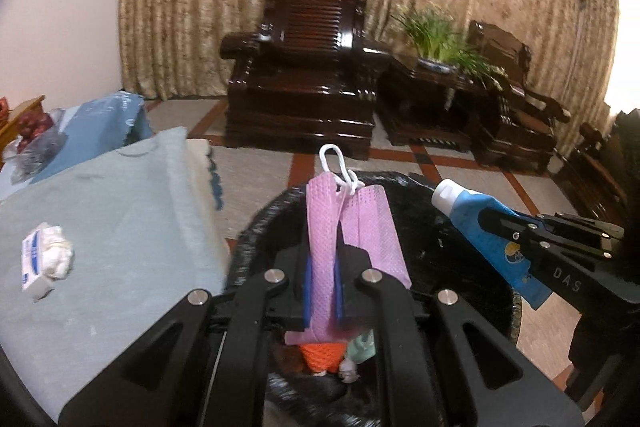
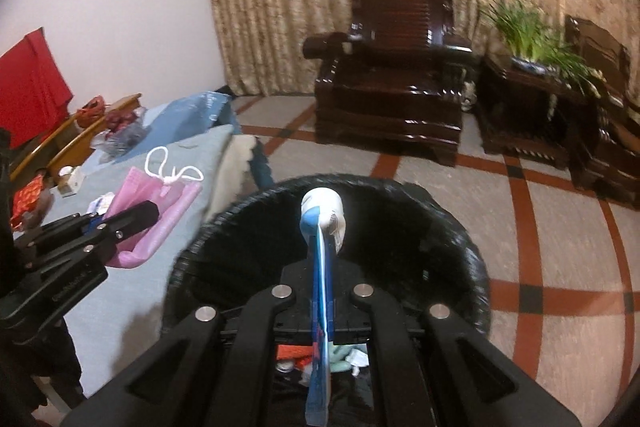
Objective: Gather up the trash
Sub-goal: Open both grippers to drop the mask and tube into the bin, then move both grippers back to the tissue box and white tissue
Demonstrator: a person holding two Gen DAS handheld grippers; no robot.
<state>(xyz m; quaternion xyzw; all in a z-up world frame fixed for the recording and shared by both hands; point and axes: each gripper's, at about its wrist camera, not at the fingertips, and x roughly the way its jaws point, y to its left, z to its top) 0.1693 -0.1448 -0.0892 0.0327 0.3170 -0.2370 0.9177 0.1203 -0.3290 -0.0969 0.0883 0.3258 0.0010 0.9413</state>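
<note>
Trash over black-lined round bin.
Left gripper clamps pink pleated face mask; right gripper, marked "DAS", clamps blue-white squeeze tube; both above bin.

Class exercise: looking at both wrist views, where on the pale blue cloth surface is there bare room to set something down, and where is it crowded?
Free: the near stretch of the pale blue cloth surface, between the crumpled white tissue packet and the black-lined round bin. Crowded: the far end, with a clear bag of red fruit and a small white box.
</note>
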